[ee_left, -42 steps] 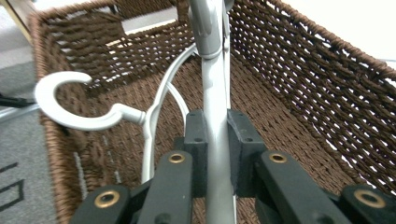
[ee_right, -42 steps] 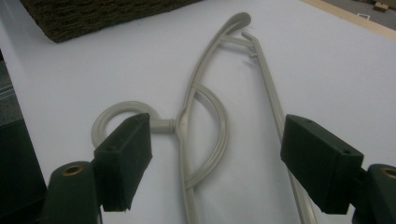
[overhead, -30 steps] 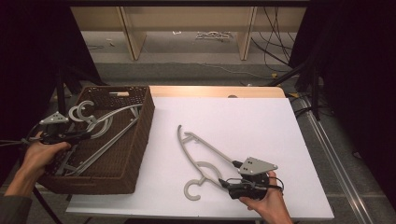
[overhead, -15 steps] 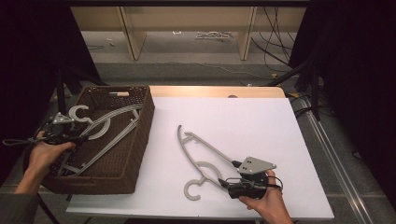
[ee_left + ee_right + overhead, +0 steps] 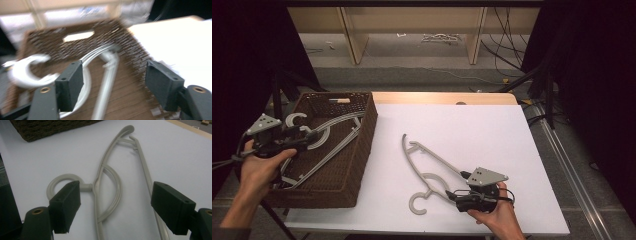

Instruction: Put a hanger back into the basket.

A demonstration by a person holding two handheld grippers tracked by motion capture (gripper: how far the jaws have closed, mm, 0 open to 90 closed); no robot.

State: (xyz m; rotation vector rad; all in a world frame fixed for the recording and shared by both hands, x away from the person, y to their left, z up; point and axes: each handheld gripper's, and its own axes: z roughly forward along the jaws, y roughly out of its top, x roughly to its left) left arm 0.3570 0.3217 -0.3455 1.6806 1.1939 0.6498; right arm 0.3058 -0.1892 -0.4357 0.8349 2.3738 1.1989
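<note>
The right gripper (image 5: 458, 196) is spread wide over a grey hanger (image 5: 428, 162) that lies flat on the white table (image 5: 492, 130). The left gripper (image 5: 310, 137) is spread too, above the hangers (image 5: 332, 136) in the brown basket (image 5: 362, 150).

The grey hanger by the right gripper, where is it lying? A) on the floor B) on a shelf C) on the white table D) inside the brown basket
C: the grey hanger lies flat on the white table, beside the brown basket, ahead of the right gripper with its open jaws.
</note>
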